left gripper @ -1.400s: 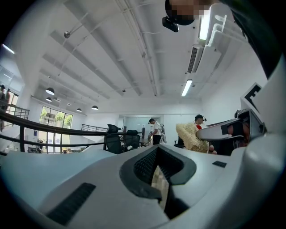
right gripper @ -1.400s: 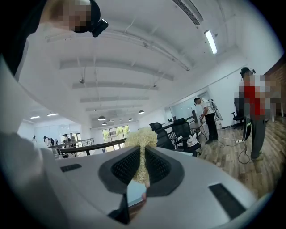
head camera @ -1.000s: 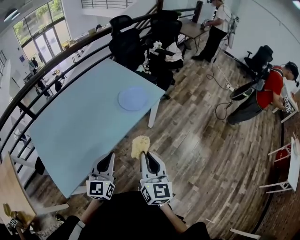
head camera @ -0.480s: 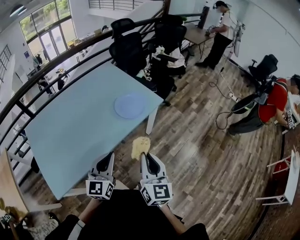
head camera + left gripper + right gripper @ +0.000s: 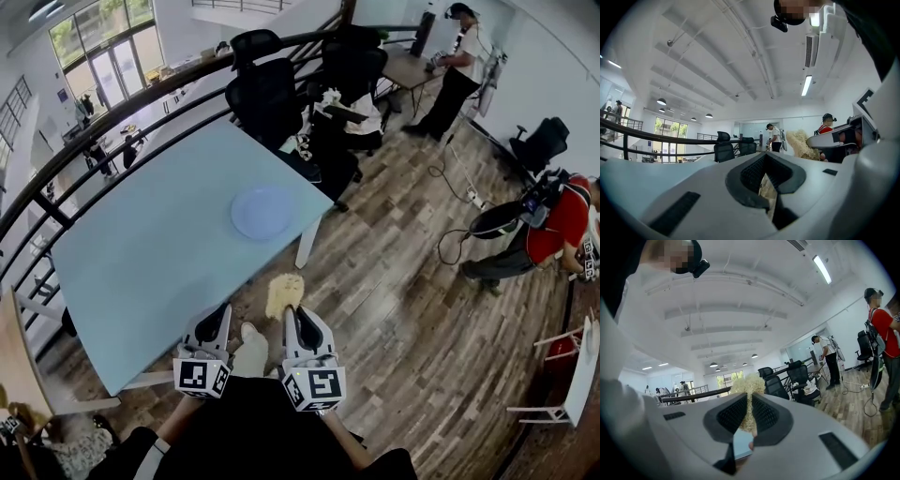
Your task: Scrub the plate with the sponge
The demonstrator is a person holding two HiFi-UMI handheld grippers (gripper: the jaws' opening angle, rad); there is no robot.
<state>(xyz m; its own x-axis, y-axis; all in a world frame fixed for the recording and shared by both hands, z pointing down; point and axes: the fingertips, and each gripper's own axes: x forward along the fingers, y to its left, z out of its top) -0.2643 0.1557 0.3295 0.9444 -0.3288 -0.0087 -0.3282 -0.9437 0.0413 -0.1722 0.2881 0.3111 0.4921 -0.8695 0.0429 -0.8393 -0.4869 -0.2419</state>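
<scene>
Sponge [image 5: 281,289] was pinched in right claw [image 5: 294,311], well short of plate [image 5: 262,211] on desk [image 5: 141,253], ready for scrubbing; left claw [image 5: 220,317] was closed, empty.

your shaggy yellow sponge [image 5: 282,292] sits pinched in the right gripper [image 5: 294,317]; pale-blue round plate [image 5: 263,212] flat on the table [image 5: 141,272], well apart.

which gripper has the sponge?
The right gripper: its jaws are shut on the yellow sponge. The left gripper holds nothing.
</scene>
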